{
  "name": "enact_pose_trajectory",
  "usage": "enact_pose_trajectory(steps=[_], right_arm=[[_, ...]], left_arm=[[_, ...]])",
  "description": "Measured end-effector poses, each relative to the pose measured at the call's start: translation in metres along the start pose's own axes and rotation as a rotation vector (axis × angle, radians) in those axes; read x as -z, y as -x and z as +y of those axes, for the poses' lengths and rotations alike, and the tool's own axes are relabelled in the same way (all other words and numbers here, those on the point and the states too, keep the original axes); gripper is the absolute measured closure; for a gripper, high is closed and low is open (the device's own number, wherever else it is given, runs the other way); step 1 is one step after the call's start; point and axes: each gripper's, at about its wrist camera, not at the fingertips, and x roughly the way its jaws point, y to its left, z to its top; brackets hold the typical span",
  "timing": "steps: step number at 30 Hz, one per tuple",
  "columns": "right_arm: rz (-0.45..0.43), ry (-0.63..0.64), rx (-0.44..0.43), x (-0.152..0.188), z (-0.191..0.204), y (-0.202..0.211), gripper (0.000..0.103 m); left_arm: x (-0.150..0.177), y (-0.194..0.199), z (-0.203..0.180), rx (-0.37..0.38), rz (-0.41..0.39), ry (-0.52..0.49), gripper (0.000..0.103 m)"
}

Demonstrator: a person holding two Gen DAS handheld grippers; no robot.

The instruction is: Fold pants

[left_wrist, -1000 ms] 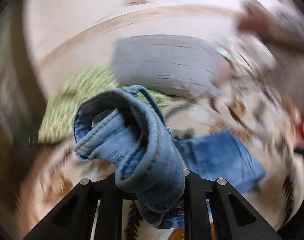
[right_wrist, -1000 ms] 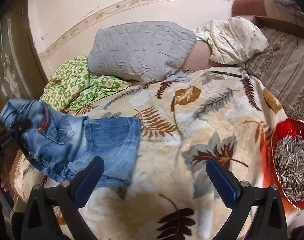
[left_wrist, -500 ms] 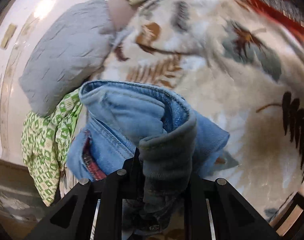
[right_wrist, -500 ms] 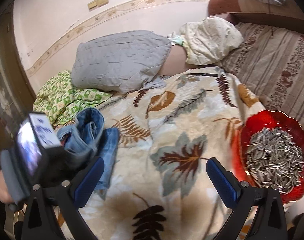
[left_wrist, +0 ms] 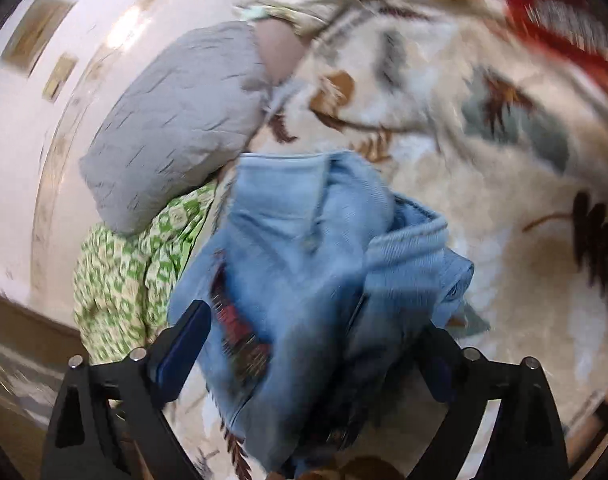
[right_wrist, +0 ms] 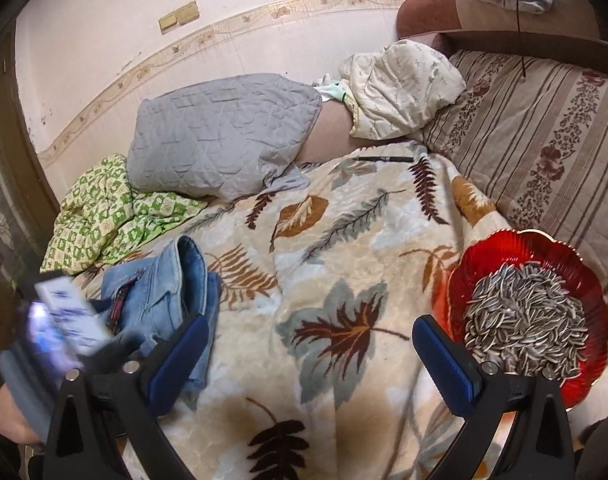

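Observation:
The light blue denim pants (left_wrist: 304,264) lie in a folded heap on the leaf-patterned blanket (left_wrist: 484,184), right in front of my left gripper (left_wrist: 308,344). Its jaws stand wide open with the pants between and beyond them, not clamped. In the right wrist view the pants (right_wrist: 164,292) sit at the blanket's left side, with the left gripper's body (right_wrist: 60,328) blurred beside them. My right gripper (right_wrist: 310,356) is open and empty over the blanket (right_wrist: 344,260), to the right of the pants.
A grey quilted pillow (right_wrist: 224,136) and a green patterned cloth (right_wrist: 108,208) lie behind the pants. A red bowl of sunflower seeds (right_wrist: 528,312) stands at the blanket's right edge. A pen (right_wrist: 384,158) lies at the far side. A cream pillow (right_wrist: 400,88) and striped sofa are beyond.
My left gripper carried the pants' waist over onto the legs, then opened and let the denim go. The right gripper shifted slightly right and stayed open.

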Motion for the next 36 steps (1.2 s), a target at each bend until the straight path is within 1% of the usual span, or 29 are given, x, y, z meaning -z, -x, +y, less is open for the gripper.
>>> enact_pose_trajectory(steps=[2, 4, 6, 8, 9, 10, 11, 13, 15, 17, 19, 22, 25, 27, 29, 31, 32, 33, 34, 35, 36], right_arm=[[-0.006, 0.003, -0.001, -0.005, 0.001, 0.001, 0.0], [0.006, 0.021, -0.016, -0.012, 0.006, -0.002, 0.0], [0.019, 0.066, -0.044, -0.021, 0.019, -0.007, 0.0], [0.023, 0.114, -0.068, -0.03, 0.034, -0.012, 0.0], [0.026, 0.135, -0.084, -0.037, 0.042, -0.015, 0.0], [0.033, 0.148, -0.102, -0.043, 0.051, -0.019, 0.0], [0.044, 0.154, -0.128, -0.05, 0.058, -0.024, 0.0], [0.091, 0.153, -0.201, -0.063, 0.072, -0.039, 0.0], [0.16, 0.147, -0.263, -0.074, 0.083, -0.059, 0.0], [0.251, 0.135, -0.332, -0.084, 0.097, -0.087, 0.0], [0.337, 0.115, -0.376, -0.086, 0.109, -0.116, 0.0], [0.446, 0.057, -0.383, -0.087, 0.12, -0.16, 0.0], [0.54, 0.023, -0.373, -0.082, 0.127, -0.2, 0.0], [0.588, 0.006, -0.366, -0.075, 0.13, -0.222, 0.001], [0.612, -0.005, -0.404, -0.07, 0.137, -0.235, 0.012], [0.619, 0.027, -0.411, -0.068, 0.147, -0.242, 0.036], [0.62, 0.049, -0.423, -0.066, 0.151, -0.243, 0.046], [0.621, 0.065, -0.439, -0.063, 0.156, -0.243, 0.069], [0.612, 0.067, -0.441, -0.063, 0.157, -0.241, 0.073], [0.594, 0.076, -0.438, -0.062, 0.159, -0.237, 0.075], [0.578, 0.085, -0.437, -0.063, 0.159, -0.232, 0.083]], left_arm=[[0.012, 0.014, 0.018, 0.031, -0.035, 0.067, 0.007], [0.025, 0.024, 0.034, 0.085, -0.075, 0.14, 0.007], [0.04, 0.036, 0.054, 0.141, -0.123, 0.25, 0.007], [0.056, 0.044, 0.079, 0.231, -0.18, 0.385, 0.006], [0.064, 0.049, 0.09, 0.276, -0.2, 0.437, 0.004], [0.072, 0.054, 0.101, 0.326, -0.234, 0.489, 0.003], [0.08, 0.058, 0.112, 0.36, -0.273, 0.536, 0.001], [0.09, 0.057, 0.131, 0.387, -0.302, 0.608, 0.0], [0.096, 0.045, 0.149, 0.414, -0.295, 0.671, 0.0], [0.104, 0.027, 0.167, 0.437, -0.268, 0.749, 0.0], [0.111, 0.004, 0.182, 0.45, -0.247, 0.825, 0.0], [0.122, -0.032, 0.198, 0.456, -0.219, 0.944, 0.0], [0.133, -0.063, 0.206, 0.418, -0.183, 1.037, 0.0], [0.145, -0.079, 0.208, 0.43, -0.19, 1.111, 0.0], [0.154, -0.089, 0.208, 0.452, -0.2, 1.156, 0.0], [0.158, -0.098, 0.208, 0.464, -0.178, 1.166, 0.0], [0.159, -0.101, 0.208, 0.463, -0.171, 1.163, 0.0], [0.159, -0.102, 0.209, 0.457, -0.174, 1.166, 0.0], [0.16, -0.102, 0.211, 0.454, -0.183, 1.179, 0.0], [0.161, -0.102, 0.212, 0.459, -0.191, 1.188, 0.0], [0.161, -0.101, 0.213, 0.469, -0.201, 1.195, 0.0]])
